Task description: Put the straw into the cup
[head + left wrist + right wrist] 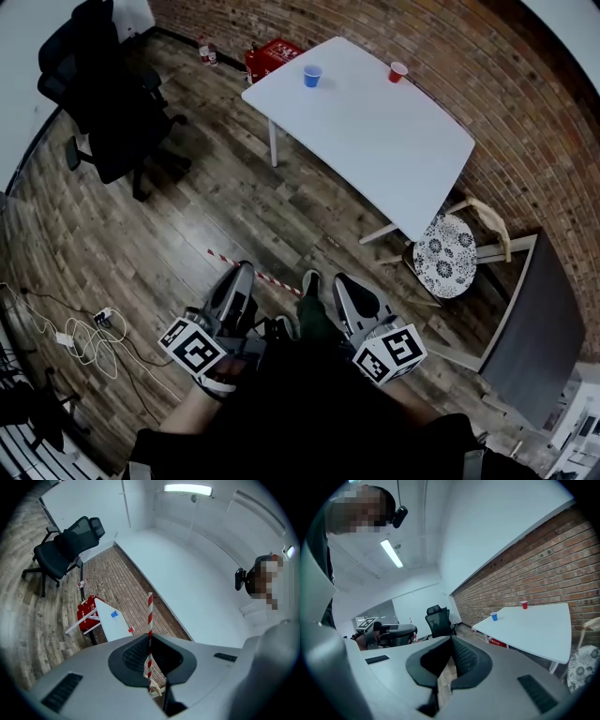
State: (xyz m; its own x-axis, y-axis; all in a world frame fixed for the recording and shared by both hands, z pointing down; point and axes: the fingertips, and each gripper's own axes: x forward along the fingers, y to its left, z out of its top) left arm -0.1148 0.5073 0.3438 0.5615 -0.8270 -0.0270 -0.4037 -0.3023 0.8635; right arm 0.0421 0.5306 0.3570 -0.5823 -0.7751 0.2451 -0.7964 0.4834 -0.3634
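Red-and-white striped straw (150, 613) clamped in left gripper (150, 645), jaws closed on its lower part. Right gripper (451, 643): jaws drawn together at the tips, nothing between them. Both sit low centre in head view, over wood floor (187, 216). Blue cup (312, 76) and red cup (397, 71) stand on white table (394, 150), upper centre, well apart from the straw.

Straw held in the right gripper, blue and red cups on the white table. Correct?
Not quite. The striped straw is held in the left gripper, as the left gripper view shows; the right gripper holds nothing. The blue cup and red cup do stand on the white table.
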